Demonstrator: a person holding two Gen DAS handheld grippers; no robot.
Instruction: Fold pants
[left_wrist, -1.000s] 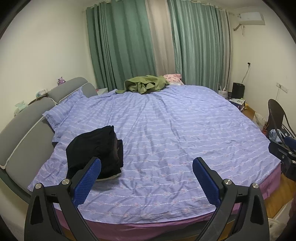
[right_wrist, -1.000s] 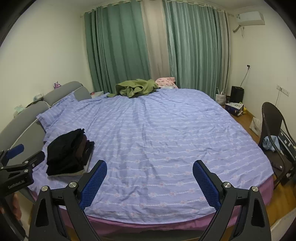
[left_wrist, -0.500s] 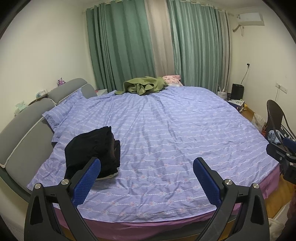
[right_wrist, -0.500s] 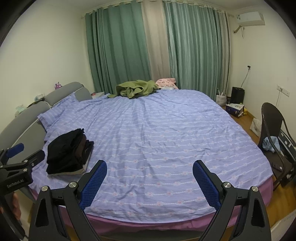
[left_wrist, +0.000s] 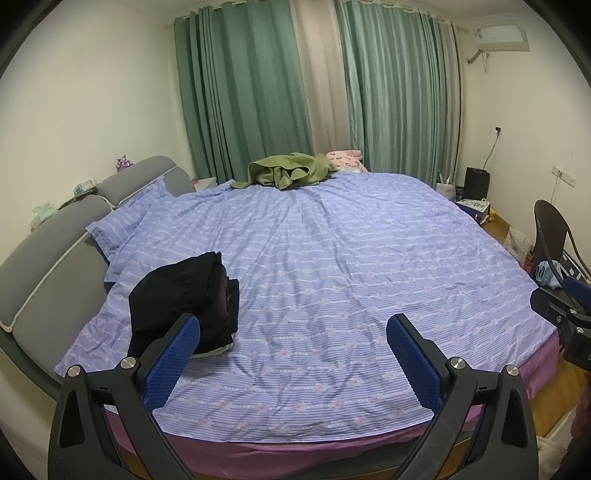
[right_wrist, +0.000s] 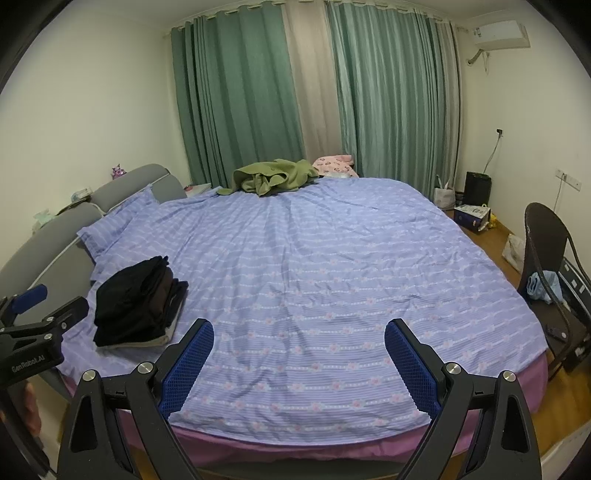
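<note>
A stack of folded black pants (left_wrist: 184, 295) (right_wrist: 138, 301) lies on the near left part of the bed, beside the headboard. My left gripper (left_wrist: 293, 354) hangs open above the bed's near edge, its left pad just in front of the stack, holding nothing. My right gripper (right_wrist: 299, 360) is open too, over the near edge further right, empty. A crumpled olive-green garment (left_wrist: 290, 173) (right_wrist: 275, 177) lies at the far side of the bed, with a pink garment (left_wrist: 345, 158) (right_wrist: 334, 164) behind it.
The bed (left_wrist: 332, 258) carries a purple striped cover. A grey headboard (left_wrist: 48, 251) runs along the left. Green curtains (right_wrist: 258, 96) hang behind. A dark chair (right_wrist: 546, 254) with blue cloth stands at the right, with boxes and bags on the wooden floor (right_wrist: 484, 236).
Both grippers have drawn back slightly from the bed, still open. Nothing on the bed has moved.
</note>
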